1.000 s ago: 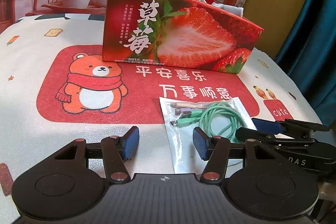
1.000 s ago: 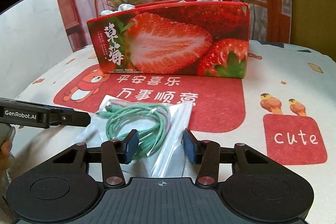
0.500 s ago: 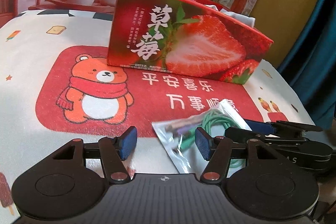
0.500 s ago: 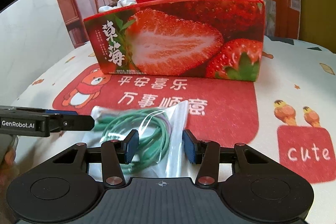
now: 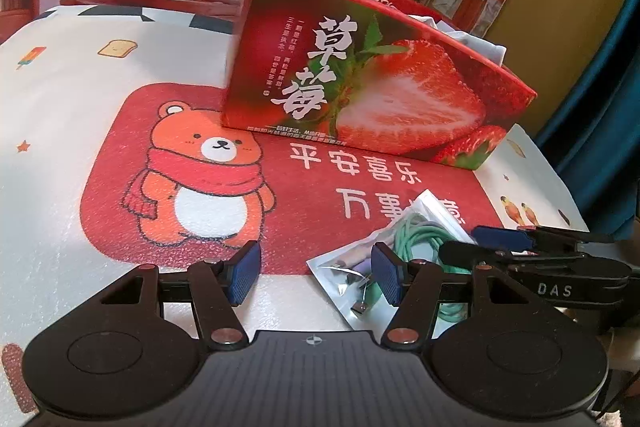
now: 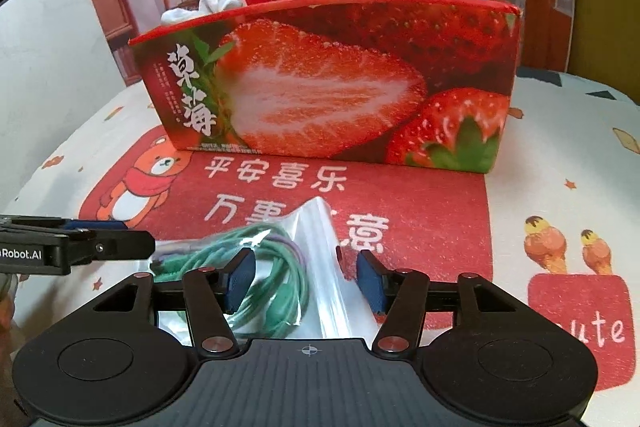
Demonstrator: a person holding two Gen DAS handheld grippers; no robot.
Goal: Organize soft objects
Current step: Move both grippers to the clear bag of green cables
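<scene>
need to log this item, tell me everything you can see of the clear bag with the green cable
The bag is a clear, glossy plastic pouch, crumpled, one corner sticking up. Inside is a loosely coiled green cable with purple strands and small plugs at one end. It lies on the red printed tablecloth, in front of the strawberry box and apart from it. It sits between the opening blue fingers of the right gripper; contact is unclear.
</scene>
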